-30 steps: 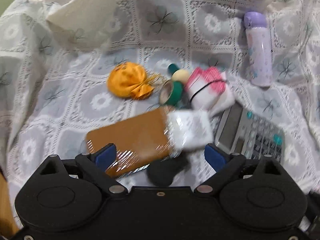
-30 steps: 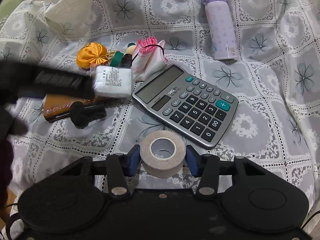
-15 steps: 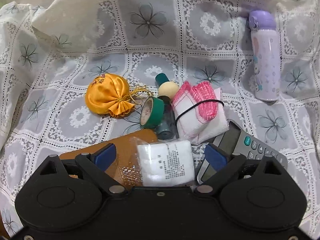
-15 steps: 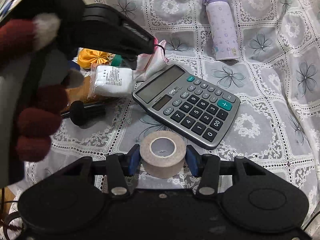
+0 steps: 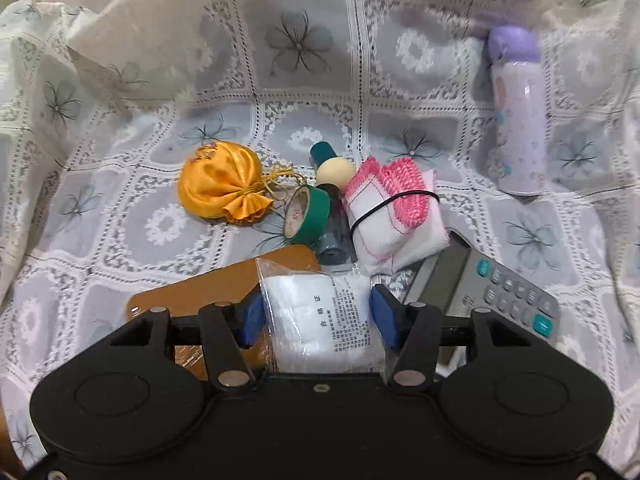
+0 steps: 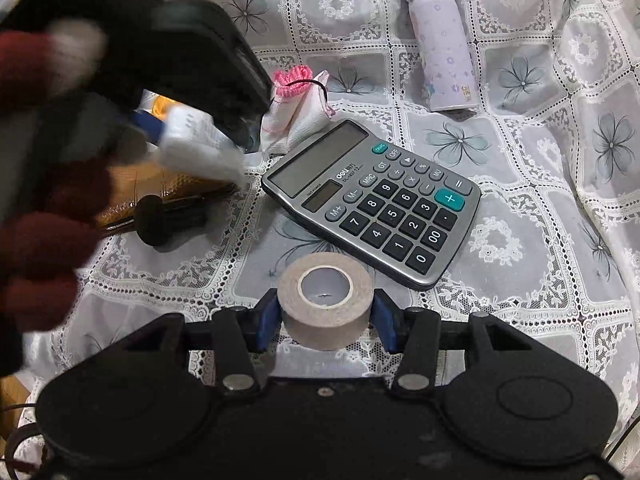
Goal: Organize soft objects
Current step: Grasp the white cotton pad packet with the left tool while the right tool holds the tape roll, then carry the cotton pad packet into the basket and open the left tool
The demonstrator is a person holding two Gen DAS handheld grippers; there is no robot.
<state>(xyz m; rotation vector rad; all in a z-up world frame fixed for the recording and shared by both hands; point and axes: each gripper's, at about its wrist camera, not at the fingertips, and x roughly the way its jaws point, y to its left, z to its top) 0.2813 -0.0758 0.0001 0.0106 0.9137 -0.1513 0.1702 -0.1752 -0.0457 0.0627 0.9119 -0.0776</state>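
The left claw is closing on the white cotton pack; a second ago its blue pads stood wide apart, and now both sit against the bag's sides, with the pack between them and reaching back toward the claw body. In the right wrist view the pack looks raised off the brown wallet, though blur makes that hard to confirm. This looks like the grasp step for 1 soft item, nearly complete.

The right claw is clamped on the tape roll, same as a second ago, no shift.

Ahead of the left claw, the other soft items lie untouched on the lace cloth: orange pouch ahead-left, pink-edged towel bundle ahead-right. The green tape roll and a teal bottle sit between the 2. The calculator lies just right of the left claw, and the purple flask far ahead-right.

Judgement: sorting is early. Only the cotton pack is in hand, and the pouch and towel still sit among hard things. The bag is slippery plastic, so it may slide if the squeeze is light.
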